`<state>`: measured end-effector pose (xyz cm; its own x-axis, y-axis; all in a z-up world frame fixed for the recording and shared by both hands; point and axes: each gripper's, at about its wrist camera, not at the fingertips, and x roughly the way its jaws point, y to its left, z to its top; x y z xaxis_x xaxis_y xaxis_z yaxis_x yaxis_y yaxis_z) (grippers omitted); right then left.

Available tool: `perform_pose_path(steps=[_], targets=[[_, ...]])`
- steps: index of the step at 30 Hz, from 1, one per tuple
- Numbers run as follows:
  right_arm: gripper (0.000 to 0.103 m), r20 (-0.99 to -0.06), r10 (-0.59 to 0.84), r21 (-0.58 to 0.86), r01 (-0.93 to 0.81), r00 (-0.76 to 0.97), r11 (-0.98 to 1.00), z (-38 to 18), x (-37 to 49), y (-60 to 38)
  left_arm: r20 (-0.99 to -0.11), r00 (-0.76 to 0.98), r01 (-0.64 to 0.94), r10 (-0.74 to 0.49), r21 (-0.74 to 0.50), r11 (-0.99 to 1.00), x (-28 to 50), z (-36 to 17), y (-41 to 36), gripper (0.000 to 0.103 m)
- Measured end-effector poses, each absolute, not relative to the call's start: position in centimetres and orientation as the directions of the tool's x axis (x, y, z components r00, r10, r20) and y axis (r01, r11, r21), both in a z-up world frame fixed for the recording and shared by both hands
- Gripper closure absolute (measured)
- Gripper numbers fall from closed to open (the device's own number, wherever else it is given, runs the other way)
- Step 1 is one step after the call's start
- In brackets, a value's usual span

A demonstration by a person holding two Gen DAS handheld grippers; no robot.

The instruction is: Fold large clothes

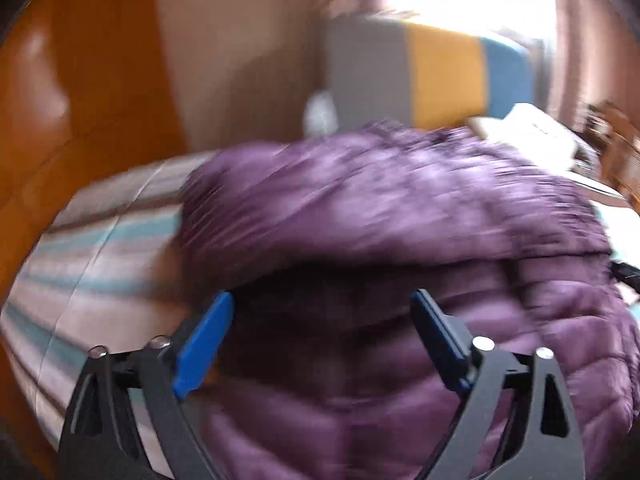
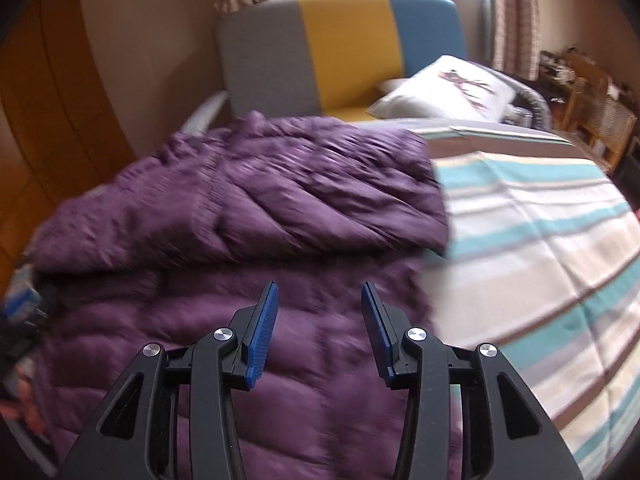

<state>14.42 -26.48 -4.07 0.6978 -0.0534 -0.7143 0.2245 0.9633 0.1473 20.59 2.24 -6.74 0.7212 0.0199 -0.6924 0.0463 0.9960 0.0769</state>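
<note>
A purple quilted down jacket (image 1: 400, 216) lies on the striped bedspread (image 1: 100, 248), its far part folded back over the near part with a dark shadowed gap under the fold. My left gripper (image 1: 322, 304) hovers just above the near part, jaws wide apart and nothing between the blue pads (image 1: 204, 340). In the right wrist view the same jacket (image 2: 248, 200) fills the left and centre. My right gripper (image 2: 318, 294) stands open over its near part, close to the jacket's right edge, with nothing pinched between its pads (image 2: 262, 328).
The bed's striped cover (image 2: 540, 248) stretches to the right of the jacket. A white pillow (image 2: 444, 88) lies at the grey, yellow and blue headboard (image 2: 344, 48). Orange wooden panels (image 1: 80, 80) stand on the left, and a wooden rack (image 2: 592, 112) beside the bed at far right.
</note>
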Motion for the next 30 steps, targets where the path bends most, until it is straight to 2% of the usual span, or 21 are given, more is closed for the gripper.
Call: perform_pose_path(steps=[4, 5, 6, 9, 10, 11, 14, 18, 21, 24, 25, 27, 29, 30], targets=[[0.059, -0.696, 0.065, 0.229, 0.136, 0.715, 0.964, -3.2, 17.8, -23.9, -0.752, 0.658, -0.101, 0.038, -0.039, 0.994, 22.1, -8.3, 7.1, 0.022], [0.051, -0.697, 0.081, 0.242, 0.127, 0.713, 0.962, -3.2, 18.8, -23.3, -0.758, 0.651, -0.121, 0.033, -0.061, 0.991, 22.4, -8.5, 7.7, 0.022], [0.047, -0.700, 0.090, 0.248, 0.123, 0.709, 0.961, -3.3, 19.9, -22.8, -0.764, 0.644, -0.138, 0.027, -0.082, 0.987, 22.8, -8.7, 8.3, 0.022], [0.045, -0.726, 0.108, 0.259, 0.124, 0.679, 0.958, -4.2, 22.9, -21.6, -0.774, 0.633, -0.175, 0.019, -0.119, 0.977, 24.2, -8.7, 9.3, 0.022], [0.047, -0.743, 0.111, 0.255, 0.126, 0.660, 0.959, -4.6, 24.0, -21.0, -0.772, 0.636, -0.188, 0.020, -0.130, 0.973, 24.5, -8.6, 9.6, 0.021], [0.064, -0.755, 0.120, 0.260, 0.125, 0.644, 0.958, -4.9, 24.6, -20.6, -0.767, 0.641, -0.201, 0.025, -0.136, 0.970, 24.7, -8.5, 9.9, 0.021], [0.092, -0.762, 0.096, 0.244, 0.147, 0.641, 0.959, -5.0, 25.1, -20.2, -0.763, 0.646, -0.214, 0.032, -0.140, 0.967, 25.7, -8.4, 10.0, 0.015], [0.095, -0.722, -0.003, 0.191, 0.204, 0.692, 0.960, -3.7, 24.4, -21.6, -0.752, 0.655, -0.219, 0.077, -0.091, 0.972, 26.1, -8.9, 9.8, 0.013], [0.095, -0.730, -0.070, 0.141, 0.251, 0.680, 0.958, -4.1, 24.1, -23.5, -0.778, 0.623, -0.229, 0.074, -0.091, 0.969, 26.4, -10.1, 10.1, 0.013], [0.095, -0.756, -0.020, 0.190, 0.249, 0.654, 0.950, -5.5, 24.4, -24.7, -0.785, 0.618, -0.218, 0.052, -0.107, 0.970, 26.1, -10.6, 10.0, 0.014], [0.094, -0.757, -0.009, 0.201, 0.246, 0.654, 0.948, -5.8, 24.3, -24.9, -0.784, 0.619, -0.212, 0.049, -0.107, 0.971, 25.9, -10.5, 10.0, 0.014], [0.087, -0.746, 0.011, 0.224, 0.236, 0.666, 0.946, -5.5, 23.7, -25.2, -0.777, 0.628, -0.203, 0.047, -0.105, 0.974, 25.1, -10.1, 10.0, 0.015], [0.062, -0.734, 0.008, 0.228, 0.235, 0.679, 0.945, -4.8, 23.1, -25.4, -0.755, 0.653, -0.199, 0.055, -0.102, 0.975, 23.9, -9.4, 9.9, 0.015], [0.057, -0.723, -0.001, 0.221, 0.234, 0.691, 0.947, -4.5, 22.6, -25.3, -0.741, 0.669, -0.197, 0.058, -0.102, 0.975, 23.2, -8.9, 9.8, 0.015]])
